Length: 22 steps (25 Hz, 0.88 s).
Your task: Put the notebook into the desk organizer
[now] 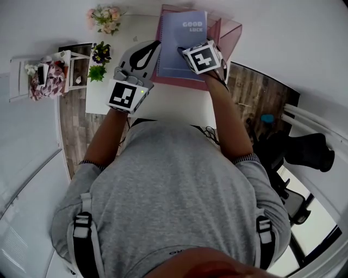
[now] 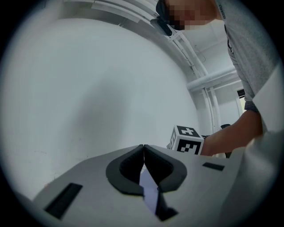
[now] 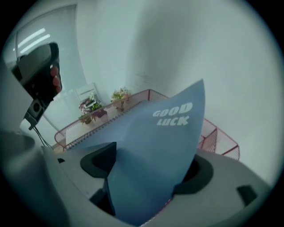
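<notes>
The blue notebook (image 1: 182,43) marked "GOOD LUCK" stands tilted in the pink wire-mesh desk organizer (image 1: 231,32) at the back of the white desk. My right gripper (image 1: 185,52) reaches over its lower right part. In the right gripper view the notebook (image 3: 164,142) slants across the gap of the right gripper (image 3: 153,159). The jaws stand wide around the thin cover, so the gripper is open; the right pad is hidden behind it. The organizer (image 3: 217,137) shows behind. My left gripper (image 1: 158,43) sits at the notebook's left edge. That left gripper (image 2: 143,146) is shut, its tips meeting.
The white desk (image 1: 163,103) is small and stands against a white wall. Left of it are a flower bouquet (image 1: 106,16), a small potted plant (image 1: 99,59) and a white shelf rack (image 1: 49,73). A dark chair (image 1: 304,152) stands to the right on the wooden floor.
</notes>
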Motion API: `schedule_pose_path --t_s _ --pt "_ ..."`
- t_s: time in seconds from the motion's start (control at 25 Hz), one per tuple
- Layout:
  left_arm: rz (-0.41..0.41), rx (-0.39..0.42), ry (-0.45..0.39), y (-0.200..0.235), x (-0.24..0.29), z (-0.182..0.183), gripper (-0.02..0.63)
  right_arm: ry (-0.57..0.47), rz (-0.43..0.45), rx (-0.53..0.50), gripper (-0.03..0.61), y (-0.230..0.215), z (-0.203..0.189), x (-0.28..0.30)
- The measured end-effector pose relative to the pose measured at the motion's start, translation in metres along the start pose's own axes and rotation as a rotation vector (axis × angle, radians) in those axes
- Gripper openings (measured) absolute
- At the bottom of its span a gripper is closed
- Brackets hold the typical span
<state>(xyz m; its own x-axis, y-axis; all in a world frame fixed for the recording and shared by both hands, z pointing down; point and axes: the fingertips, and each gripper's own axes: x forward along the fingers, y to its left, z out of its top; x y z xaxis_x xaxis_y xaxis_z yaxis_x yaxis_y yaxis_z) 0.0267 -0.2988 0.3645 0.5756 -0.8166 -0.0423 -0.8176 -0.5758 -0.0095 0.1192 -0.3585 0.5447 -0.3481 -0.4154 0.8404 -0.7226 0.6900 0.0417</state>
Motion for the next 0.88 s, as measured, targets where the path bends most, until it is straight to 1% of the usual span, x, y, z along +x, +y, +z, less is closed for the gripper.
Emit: schedule_pose_path --t_s 0.12,0.24,0.32,0.44,0.56,0.76,0.88 --pt "-0.011 -0.004 -0.017 0.000 0.001 0.003 0.020 0.047 -0.027 -0.019 0.416 0.000 -0.004 0.000" --pt "-0.023 -0.013 -0.031 0.000 0.003 0.006 0.020 0.034 -0.038 -0.010 0.443 -0.001 -0.003 0.004" --pt "-0.036 -0.014 -0.016 0.000 0.003 0.002 0.020 0.034 -0.070 -0.027 0.473 -0.005 -0.002 0.003" --pt "-0.055 -0.011 0.012 0.002 0.004 -0.006 0.020 0.038 -0.111 -0.063 0.485 -0.007 0.000 0.002" --pt "-0.070 -0.015 0.011 0.002 0.006 -0.007 0.020 0.047 -0.149 -0.081 0.515 -0.010 -0.001 0.001" --pt "-0.091 -0.021 0.015 0.002 0.009 -0.010 0.020 0.054 -0.201 -0.087 0.546 -0.015 -0.005 0.001" --pt "-0.098 -0.024 0.016 0.002 0.009 -0.010 0.020 0.049 -0.225 -0.094 0.551 -0.017 -0.008 0.002"
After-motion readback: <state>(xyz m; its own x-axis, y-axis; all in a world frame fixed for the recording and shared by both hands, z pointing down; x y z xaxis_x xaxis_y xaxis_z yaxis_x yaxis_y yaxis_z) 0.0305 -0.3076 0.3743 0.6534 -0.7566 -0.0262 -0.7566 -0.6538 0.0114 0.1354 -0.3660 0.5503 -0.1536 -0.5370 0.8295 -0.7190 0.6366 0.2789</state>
